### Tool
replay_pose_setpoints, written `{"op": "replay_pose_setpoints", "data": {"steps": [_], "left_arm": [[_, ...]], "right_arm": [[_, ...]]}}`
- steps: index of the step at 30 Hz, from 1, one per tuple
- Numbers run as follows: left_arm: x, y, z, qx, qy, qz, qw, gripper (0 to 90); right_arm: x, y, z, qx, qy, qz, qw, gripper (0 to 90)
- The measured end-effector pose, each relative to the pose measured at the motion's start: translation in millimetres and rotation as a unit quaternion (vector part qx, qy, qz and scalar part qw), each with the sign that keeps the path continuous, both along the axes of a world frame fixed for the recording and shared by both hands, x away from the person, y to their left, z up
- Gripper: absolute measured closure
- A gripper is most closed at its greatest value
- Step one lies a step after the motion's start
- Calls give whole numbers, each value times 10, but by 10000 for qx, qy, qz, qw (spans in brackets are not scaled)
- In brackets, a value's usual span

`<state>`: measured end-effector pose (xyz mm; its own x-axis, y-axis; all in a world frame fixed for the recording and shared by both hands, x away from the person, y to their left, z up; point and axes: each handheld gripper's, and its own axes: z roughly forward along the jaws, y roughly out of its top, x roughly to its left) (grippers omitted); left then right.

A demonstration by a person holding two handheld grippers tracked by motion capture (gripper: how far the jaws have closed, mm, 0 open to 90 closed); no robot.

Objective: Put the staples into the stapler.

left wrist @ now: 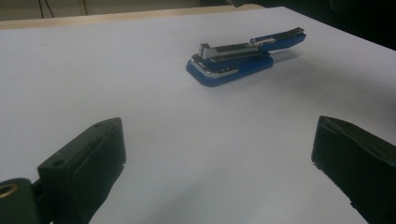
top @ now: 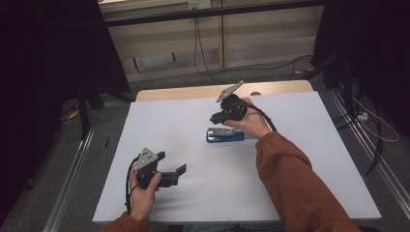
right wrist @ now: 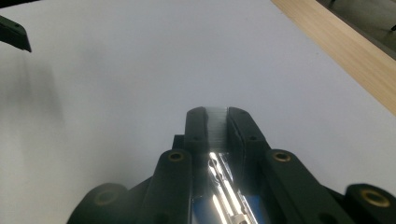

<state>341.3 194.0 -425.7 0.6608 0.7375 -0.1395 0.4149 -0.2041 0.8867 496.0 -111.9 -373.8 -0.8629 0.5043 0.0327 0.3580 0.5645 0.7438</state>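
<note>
1. Now, your right claw (right wrist: 215, 114) is pinched nearly shut on a strip of staples (right wrist: 215, 122), hovering just above the blue stapler (top: 225, 135).
2. Your left claw (top: 171, 163) gapes wide with nothing in it, low over the near left of the counter (top: 300, 159).
3. Progress, as I read it: the stapler lies mid-counter with its lid (left wrist: 279, 38) swung open and the strip is picked up; seating the strip and closing up are left.
4. Its long axis runs left to right across the counter, nose to your left, lid to your right.
</note>
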Motion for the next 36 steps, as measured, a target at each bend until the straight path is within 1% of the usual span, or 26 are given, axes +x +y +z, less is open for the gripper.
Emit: {"op": "replay_pose_setpoints", "data": {"steps": [6,11,14,18,21,26,27,31,36], "left_arm": [[-1,0,1,-2,-8,-15,10000,31],[-1,-2,0,-16,11,-38,10000,31],[1,-5,-2,-1,8,-68,10000,33],[0,-3,-2,-9,16,-67,10000,33],[1,-3,-2,-10,7,-69,10000,33],[2,-5,-4,-6,31,-70,10000,33],[2,-7,-6,-21,27,-73,10000,33],[2,-5,-5,-11,35,-75,10000,33],[1,-8,-7,-14,38,-89,10000,33]], "right_arm": [[87,-22,19,-63,-49,159,9998,790],[119,-18,4,-366,-129,353,9986,790],[126,-11,-26,-435,-120,437,9980,790],[151,7,-81,-546,-132,587,9967,790],[162,20,-111,-596,-91,663,9960,790],[162,51,-156,-708,-35,924,9932,791],[171,53,-164,-741,-64,965,9925,790],[189,57,-179,-798,-147,1001,9917,790],[200,78,-208,-892,-143,1095,9899,790]]}}
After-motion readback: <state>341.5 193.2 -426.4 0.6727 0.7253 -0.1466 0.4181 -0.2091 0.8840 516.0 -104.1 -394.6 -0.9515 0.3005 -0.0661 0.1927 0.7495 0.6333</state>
